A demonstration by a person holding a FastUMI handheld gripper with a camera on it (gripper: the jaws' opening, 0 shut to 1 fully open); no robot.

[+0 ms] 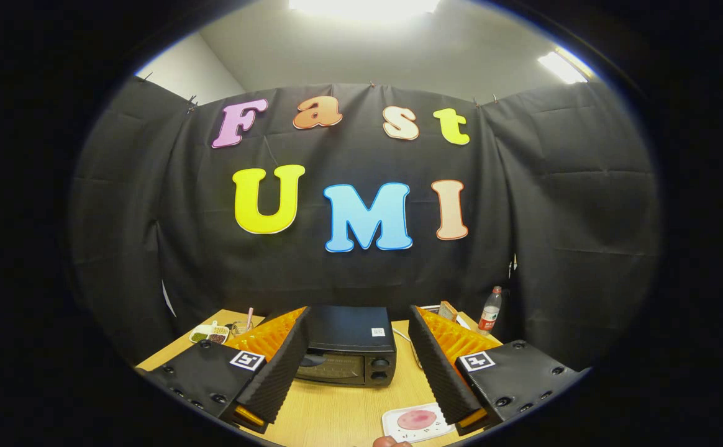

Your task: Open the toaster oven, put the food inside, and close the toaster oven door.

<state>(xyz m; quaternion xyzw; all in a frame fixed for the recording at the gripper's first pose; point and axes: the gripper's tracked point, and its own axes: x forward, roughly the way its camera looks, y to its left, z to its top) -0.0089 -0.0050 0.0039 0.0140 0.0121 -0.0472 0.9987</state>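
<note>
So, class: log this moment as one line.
gripper: open, holding nothing | toaster oven: door closed, beyond fingers | food on plate: untouched

The toaster oven (346,347) stands on the table (330,413) at 12 o'clock from the gripper (358,347), between its spread fingers. A plate of food (416,422) lies nearer, by the right finger. At 10 o'clock sits a divided dish (209,334); at 2 o'clock, behind the oven, a bottle (491,310)
</note>
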